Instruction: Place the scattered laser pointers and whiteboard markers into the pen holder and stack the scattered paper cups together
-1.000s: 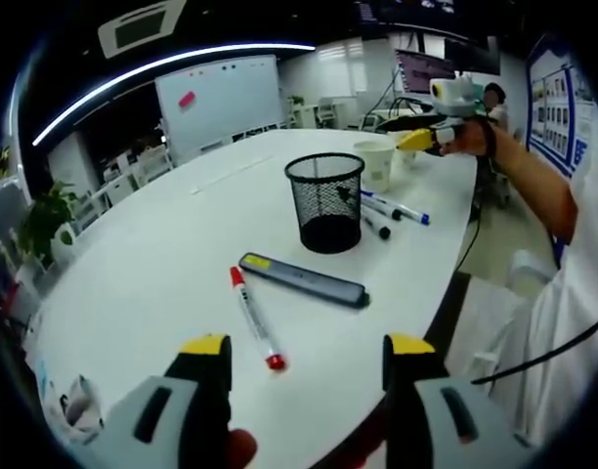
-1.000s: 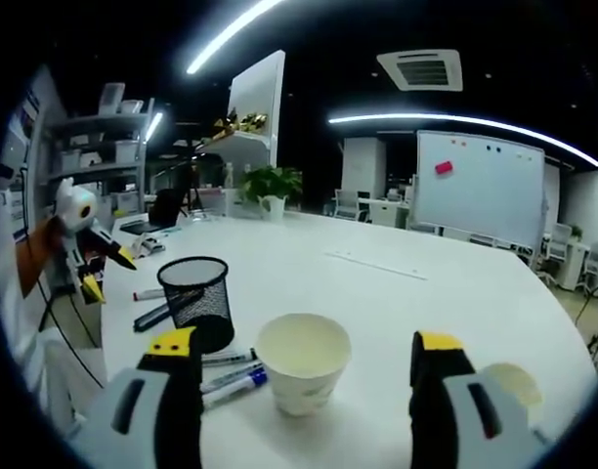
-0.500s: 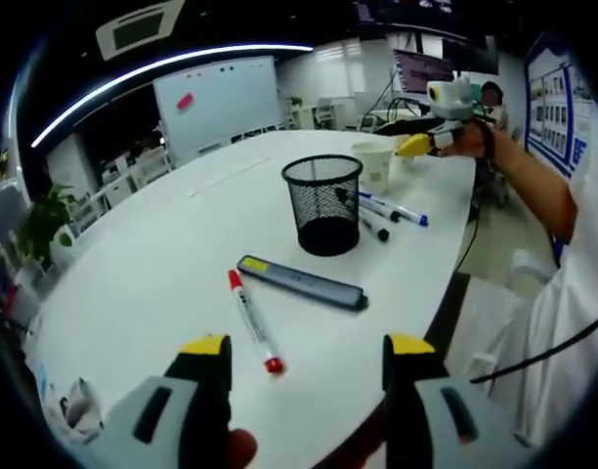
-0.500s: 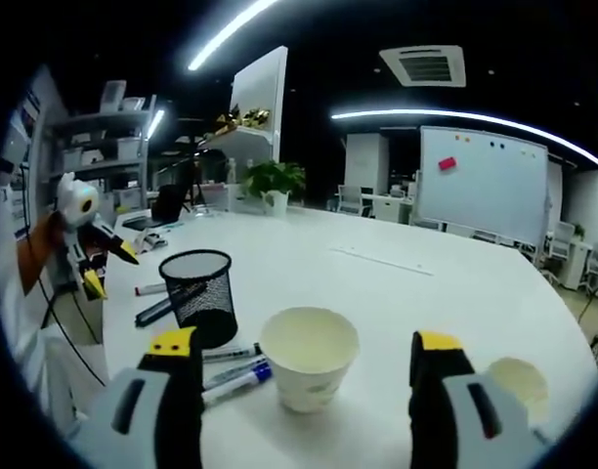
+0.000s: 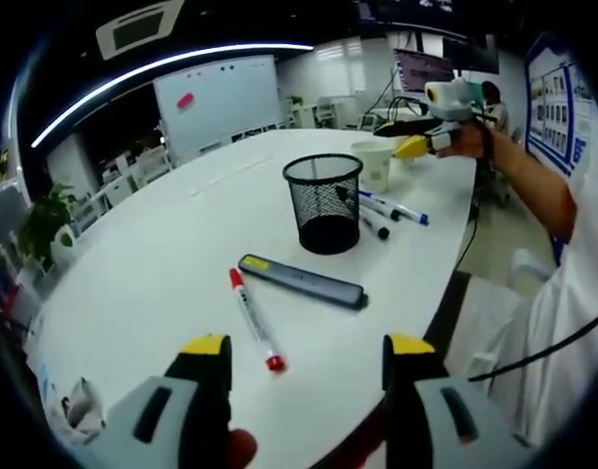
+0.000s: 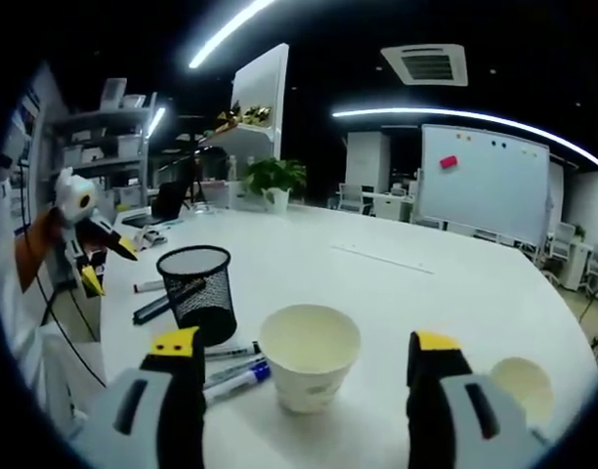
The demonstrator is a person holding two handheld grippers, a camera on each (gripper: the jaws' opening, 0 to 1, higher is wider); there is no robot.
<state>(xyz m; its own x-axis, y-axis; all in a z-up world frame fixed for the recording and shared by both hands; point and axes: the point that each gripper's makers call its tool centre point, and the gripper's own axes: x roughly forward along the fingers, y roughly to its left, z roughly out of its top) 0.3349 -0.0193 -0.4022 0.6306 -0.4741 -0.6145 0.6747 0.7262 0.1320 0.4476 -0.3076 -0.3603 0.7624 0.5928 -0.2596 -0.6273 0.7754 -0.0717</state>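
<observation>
In the left gripper view, a red-capped whiteboard marker [image 5: 253, 319] lay on the white worktop [image 5: 152, 264] just ahead of the left gripper [image 5: 304, 357], nearer its left finger. Its fingers were spread wide and held nothing. Beyond the marker lay a dark laser pointer [image 5: 302, 280], and past that stood the black mesh pen holder [image 5: 324, 201], upright. To the right of the holder lay a few more markers [image 5: 392, 208], and behind them stood a paper cup [image 5: 376, 164]. The right gripper [image 5: 413, 145] hung near that cup, held in a person's hand [image 5: 468, 137].

In the right gripper view, the paper cup [image 6: 309, 356] stood upright between the wide, empty fingers of the right gripper [image 6: 304, 357]. A second cup [image 6: 517, 384] sat just outside the right finger. The markers [image 6: 234, 367] lay by the left finger, with the pen holder [image 6: 196, 291] behind them. The left gripper [image 6: 84, 239] showed far left.
</observation>
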